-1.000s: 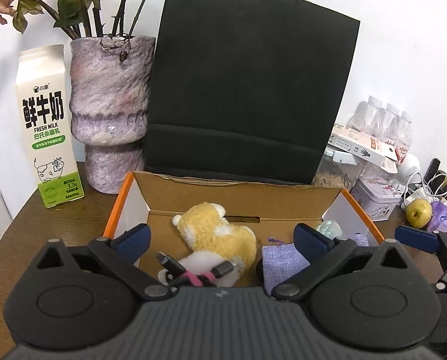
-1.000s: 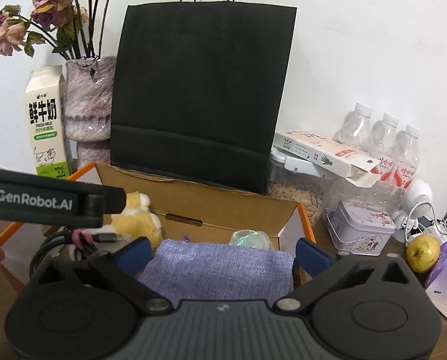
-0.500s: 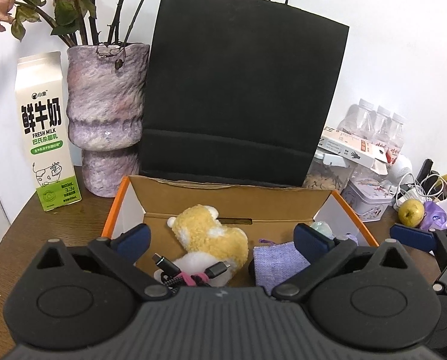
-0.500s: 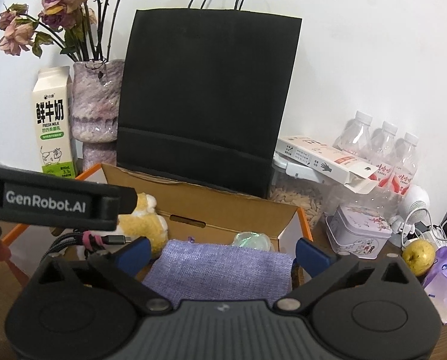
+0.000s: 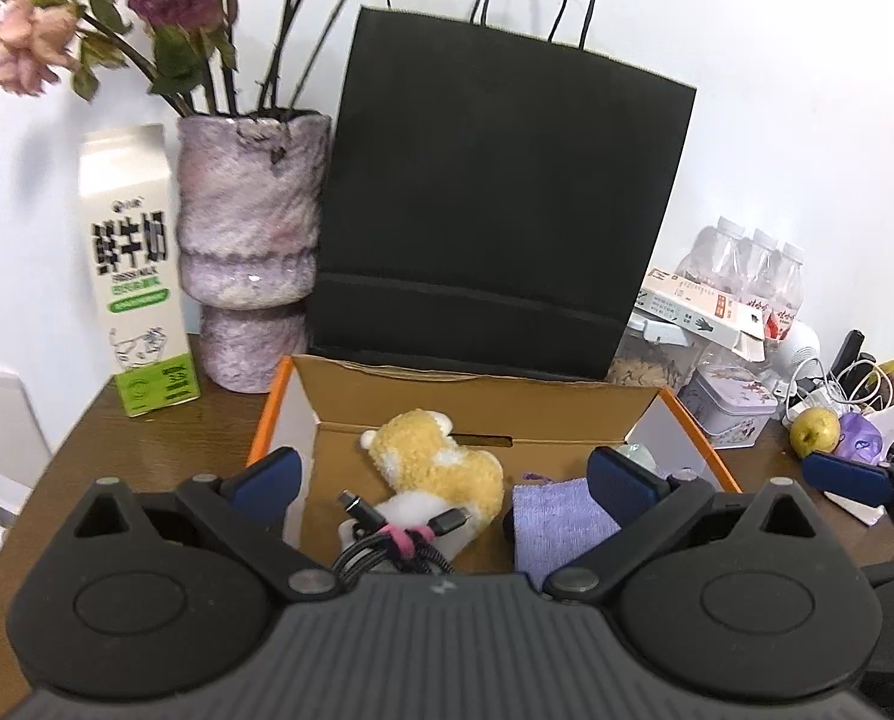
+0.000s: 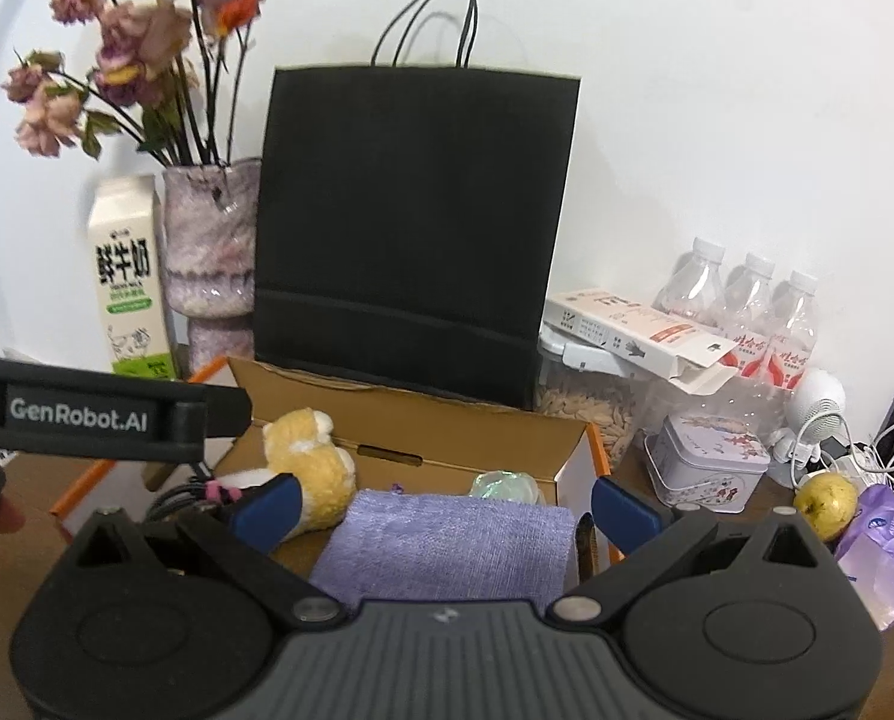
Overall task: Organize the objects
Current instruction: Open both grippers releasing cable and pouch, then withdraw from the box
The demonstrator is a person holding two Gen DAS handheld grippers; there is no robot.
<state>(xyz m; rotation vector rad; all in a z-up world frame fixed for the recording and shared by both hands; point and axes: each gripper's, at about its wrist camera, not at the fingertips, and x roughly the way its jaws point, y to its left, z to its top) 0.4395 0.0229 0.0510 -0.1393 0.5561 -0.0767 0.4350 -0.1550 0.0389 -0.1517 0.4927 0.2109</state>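
Observation:
An open cardboard box [image 5: 477, 402] with orange edges sits on the wooden table. Inside lie a yellow plush toy [image 5: 441, 468], a bundled black cable with a pink tie [image 5: 393, 540], a folded purple cloth [image 5: 561, 522] and a pale green object [image 6: 504, 486]. My left gripper [image 5: 444, 471] is open and empty above the box's near side. My right gripper [image 6: 444, 498] is open and empty over the purple cloth [image 6: 447, 540]. The plush [image 6: 309, 462] and box [image 6: 423, 426] also show in the right wrist view.
A black paper bag [image 5: 495, 210] stands behind the box. A purple vase of dried flowers [image 5: 243, 276] and a milk carton [image 5: 138, 270] stand at the left. Water bottles [image 6: 747, 312], a tin [image 6: 711, 468], a pear [image 6: 825, 504] and cords crowd the right.
Both grippers have risen and pulled back from the box; the bag's handles and flowers now show. Both stay open and empty.

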